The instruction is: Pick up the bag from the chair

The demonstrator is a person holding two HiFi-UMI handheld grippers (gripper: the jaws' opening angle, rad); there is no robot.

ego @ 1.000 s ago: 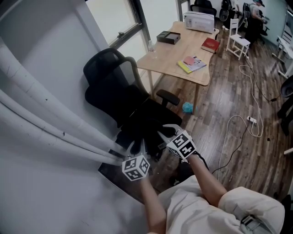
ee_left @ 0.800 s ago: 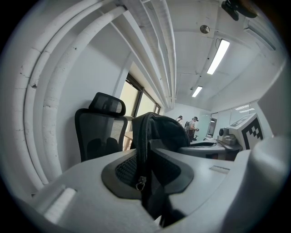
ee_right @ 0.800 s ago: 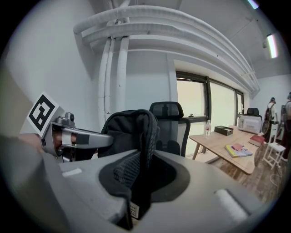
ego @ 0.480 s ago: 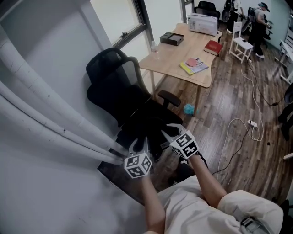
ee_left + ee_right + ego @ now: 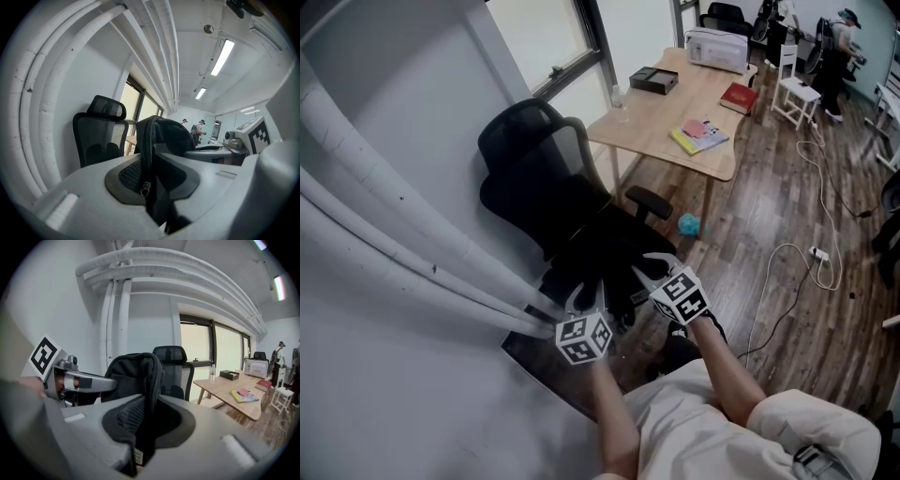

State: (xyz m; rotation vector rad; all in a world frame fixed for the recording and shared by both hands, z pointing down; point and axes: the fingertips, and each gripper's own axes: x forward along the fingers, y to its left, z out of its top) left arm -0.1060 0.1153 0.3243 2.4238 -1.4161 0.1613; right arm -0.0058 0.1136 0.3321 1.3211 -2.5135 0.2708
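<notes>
The surface (image 5: 769,206) is a dark wood-plank floor. From the middle of the head view, a black office chair (image 5: 544,187) stands on it at about 10 o'clock. A pale wooden table (image 5: 661,117) stands at 1 o'clock, and a small teal object (image 5: 688,224) lies near the table's leg. A white cable (image 5: 825,202) snakes across the planks at 3 o'clock, ending at a white plug block (image 5: 817,252). A white chair (image 5: 791,92) stands at 2 o'clock.

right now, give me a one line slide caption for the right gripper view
Right gripper clamped on the black bag at its zipper, left gripper beside it, office chair and wooden table behind.
</notes>
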